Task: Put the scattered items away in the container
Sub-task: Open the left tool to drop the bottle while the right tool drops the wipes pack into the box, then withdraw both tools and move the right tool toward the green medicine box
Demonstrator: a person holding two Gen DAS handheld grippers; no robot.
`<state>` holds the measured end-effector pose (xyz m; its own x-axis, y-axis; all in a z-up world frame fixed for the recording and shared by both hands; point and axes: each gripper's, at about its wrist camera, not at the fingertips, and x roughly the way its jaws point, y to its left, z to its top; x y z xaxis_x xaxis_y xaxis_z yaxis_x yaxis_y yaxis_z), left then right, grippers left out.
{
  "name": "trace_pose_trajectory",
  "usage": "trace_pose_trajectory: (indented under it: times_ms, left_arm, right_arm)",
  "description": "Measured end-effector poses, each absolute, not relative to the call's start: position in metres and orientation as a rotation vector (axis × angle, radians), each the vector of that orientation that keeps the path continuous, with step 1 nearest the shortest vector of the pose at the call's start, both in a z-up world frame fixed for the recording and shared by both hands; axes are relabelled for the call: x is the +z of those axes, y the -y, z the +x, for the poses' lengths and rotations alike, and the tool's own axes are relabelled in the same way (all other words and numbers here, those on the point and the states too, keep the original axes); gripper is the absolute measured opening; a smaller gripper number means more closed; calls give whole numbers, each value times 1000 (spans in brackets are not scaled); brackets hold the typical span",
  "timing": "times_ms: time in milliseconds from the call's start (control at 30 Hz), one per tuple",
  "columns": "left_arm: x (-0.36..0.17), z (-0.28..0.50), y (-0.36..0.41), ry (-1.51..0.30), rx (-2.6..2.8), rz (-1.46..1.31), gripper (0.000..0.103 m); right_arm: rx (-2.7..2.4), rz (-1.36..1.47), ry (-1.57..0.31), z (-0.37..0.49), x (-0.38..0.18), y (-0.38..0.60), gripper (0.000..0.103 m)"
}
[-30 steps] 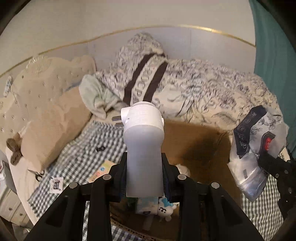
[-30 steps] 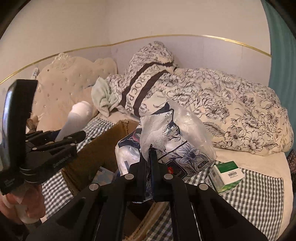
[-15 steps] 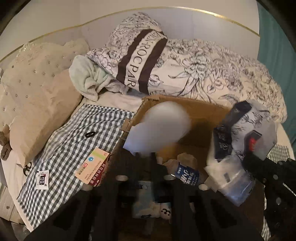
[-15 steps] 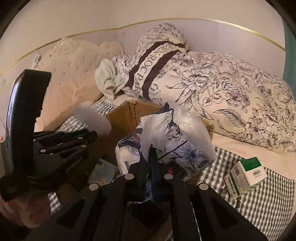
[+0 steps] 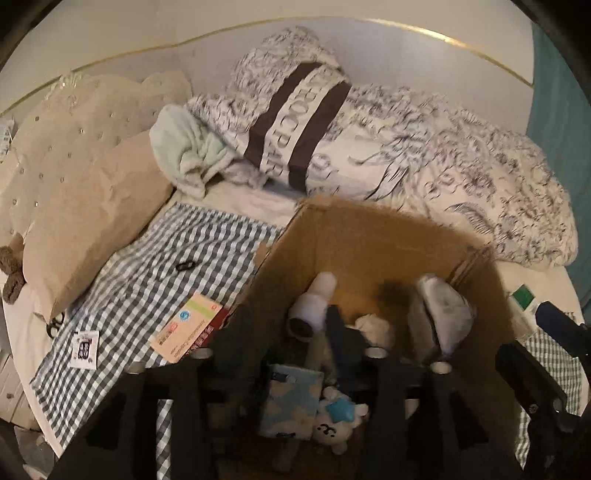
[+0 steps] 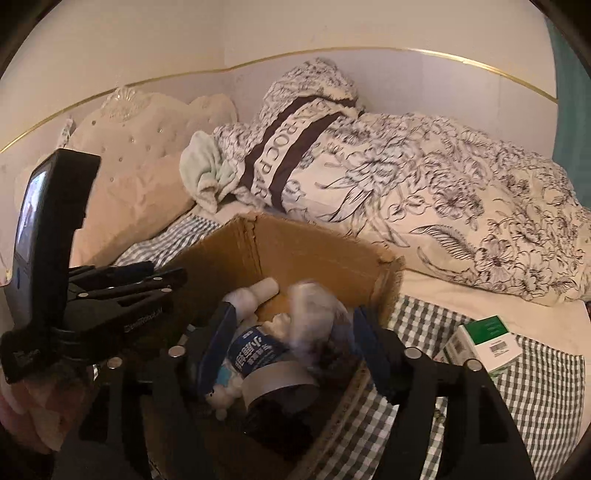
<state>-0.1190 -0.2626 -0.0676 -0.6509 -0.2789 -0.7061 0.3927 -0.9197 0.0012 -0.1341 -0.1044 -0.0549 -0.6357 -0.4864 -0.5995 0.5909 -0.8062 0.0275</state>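
Both my grippers, left (image 5: 291,363) and right (image 6: 291,350), have just been opening, nothing pinched, over the cardboard box (image 6: 317,251) at lower centre, where the light, stiff white bottle (image 5: 314,306) and crinkly, slippery plastic bag (image 5: 443,317) lie.

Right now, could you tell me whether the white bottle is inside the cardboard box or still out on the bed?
Inside: the white bottle lies tipped within the cardboard box.

Tufted headboard (image 5: 62,122), floral duvet (image 6: 461,206) (rumpled), teal curtain (image 5: 561,122), gold-trimmed wall (image 6: 332,33)

A floral duvet (image 5: 461,166) and beige pillow (image 5: 92,221) lie on the bed.
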Motion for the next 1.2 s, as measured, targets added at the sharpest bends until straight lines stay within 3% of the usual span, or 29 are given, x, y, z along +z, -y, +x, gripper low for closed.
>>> trace_pose_trajectory:
  times_ms: [233, 367, 567, 767, 1200]
  left_arm:
    - [-40, -109, 235, -134, -2594, 989, 66]
    - [-22, -101, 220, -100, -2625, 938, 82]
    - [4, -88, 202, -79, -2657, 857, 103]
    - [22, -78, 187, -120, -2683, 822, 103]
    - [40, -79, 122, -110, -2795, 790, 103]
  right_arm:
    - [-2440, 754, -195, -123, -30, 76, 72]
    - [-2471, 715, -182, -113, -13, 58, 76]
    - [-2523, 645, -163, -98, 16, 31, 90]
    - [-2597, 590, -183, -80, 35, -2, 103]
    - [-2680, 615, -131, -72, 39, -86, 103]
